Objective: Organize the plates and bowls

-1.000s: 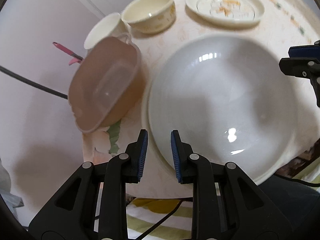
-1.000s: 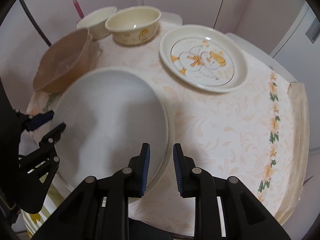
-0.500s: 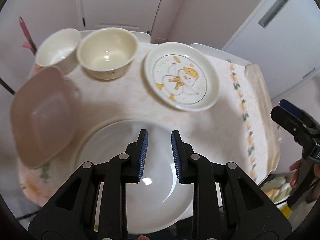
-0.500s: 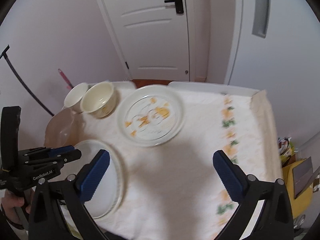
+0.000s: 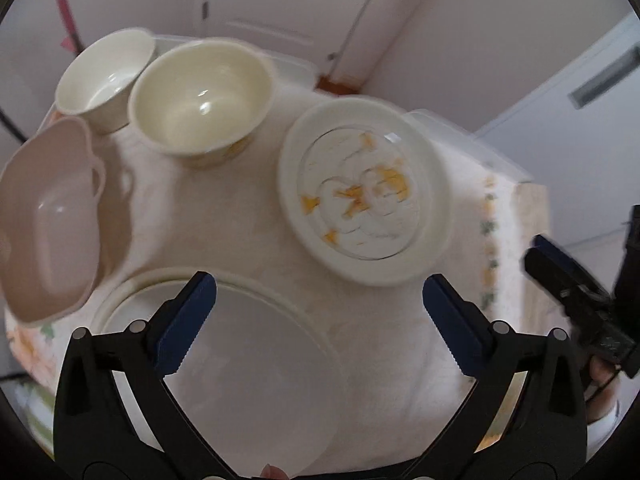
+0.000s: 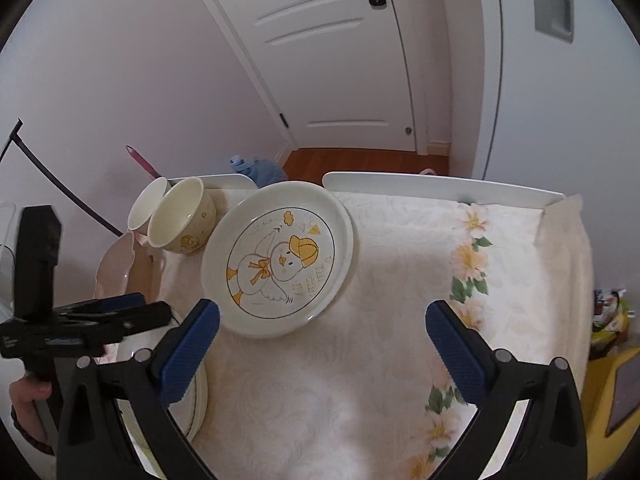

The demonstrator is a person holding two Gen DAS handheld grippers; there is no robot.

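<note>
A large white plate (image 5: 248, 360) lies at the table's near left edge, under my left gripper (image 5: 318, 284). Its jaws are opening and nothing is between them. A duck-print plate (image 6: 280, 264) lies flat at mid-table, just ahead of my right gripper (image 6: 322, 308), which is open and holds nothing. At the far left, a cream bowl (image 5: 200, 96) stands next to a smaller white bowl (image 5: 104, 76). A pink square dish (image 5: 44, 220) sits on the left edge beside the white plate. Each gripper shows at the edge of the other's view.
A floral cloth covers the table (image 6: 380, 380), with bare room on its right half. Two white chair backs (image 6: 432, 184) stand along the far edge. Beyond are a white door (image 6: 340, 60), a blue bundle (image 6: 260, 168) on the floor and a pink-handled tool (image 6: 140, 160).
Both grippers were shut at the white plate's rim; both now stand wide open and have drawn back from it. The right opened first, then the left. The plate rests on the table.
</note>
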